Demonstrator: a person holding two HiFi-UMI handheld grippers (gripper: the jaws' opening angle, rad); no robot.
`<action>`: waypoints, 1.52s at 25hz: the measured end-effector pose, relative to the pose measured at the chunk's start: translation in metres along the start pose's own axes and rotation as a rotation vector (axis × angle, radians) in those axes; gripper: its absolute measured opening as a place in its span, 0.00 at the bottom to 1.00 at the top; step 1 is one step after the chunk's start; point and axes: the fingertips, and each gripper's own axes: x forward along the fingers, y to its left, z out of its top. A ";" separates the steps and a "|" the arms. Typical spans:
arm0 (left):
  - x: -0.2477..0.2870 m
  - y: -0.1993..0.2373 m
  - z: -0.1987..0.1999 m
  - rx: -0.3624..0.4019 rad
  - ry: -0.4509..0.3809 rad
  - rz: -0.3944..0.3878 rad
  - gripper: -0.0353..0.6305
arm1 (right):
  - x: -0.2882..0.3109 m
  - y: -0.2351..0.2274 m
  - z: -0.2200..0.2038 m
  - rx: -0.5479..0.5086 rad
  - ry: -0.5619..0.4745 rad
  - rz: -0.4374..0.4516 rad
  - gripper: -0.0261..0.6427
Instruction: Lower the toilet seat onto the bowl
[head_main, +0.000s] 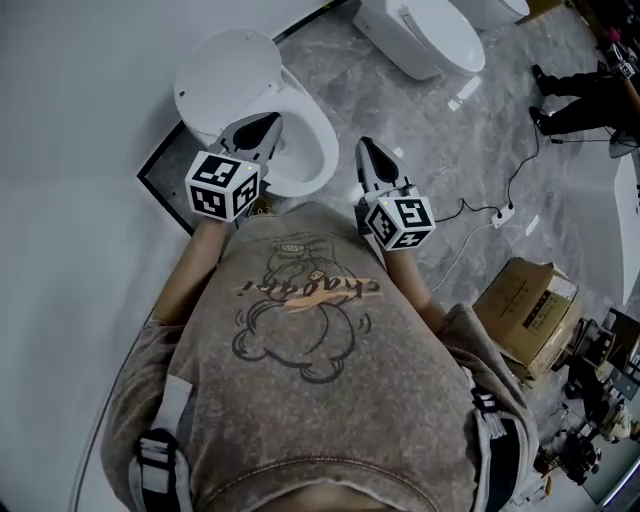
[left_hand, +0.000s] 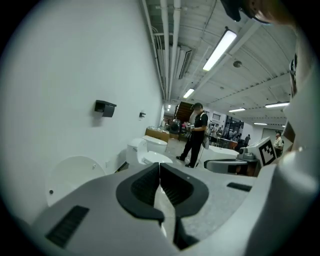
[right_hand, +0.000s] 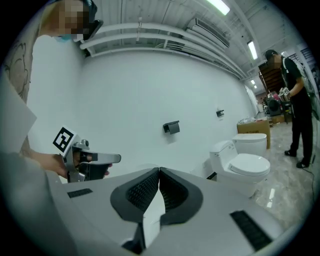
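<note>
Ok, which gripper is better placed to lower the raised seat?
Left, probably: the left gripper hangs over the bowl beside the raised seat; the right gripper is past the bowl's rim.

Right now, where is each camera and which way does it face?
Head view: on the person's head, facing steeply down at the toilet; shirt, left claw, right claw show.
Left gripper view: on left claw, facing along the wall; own shut jaws show.
Right gripper view: on right claw, facing the wall; own shut jaws show.
Both gripper views share the black wall holder.
</note>
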 end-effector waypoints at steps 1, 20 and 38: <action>-0.004 0.003 0.002 -0.005 -0.035 0.005 0.07 | 0.002 0.000 0.001 -0.012 -0.009 -0.004 0.08; -0.017 0.016 0.002 0.022 -0.179 0.049 0.07 | 0.017 0.002 0.003 -0.032 -0.043 -0.002 0.08; -0.021 0.021 -0.003 0.003 -0.160 0.059 0.07 | 0.018 0.009 0.007 -0.032 -0.032 0.003 0.08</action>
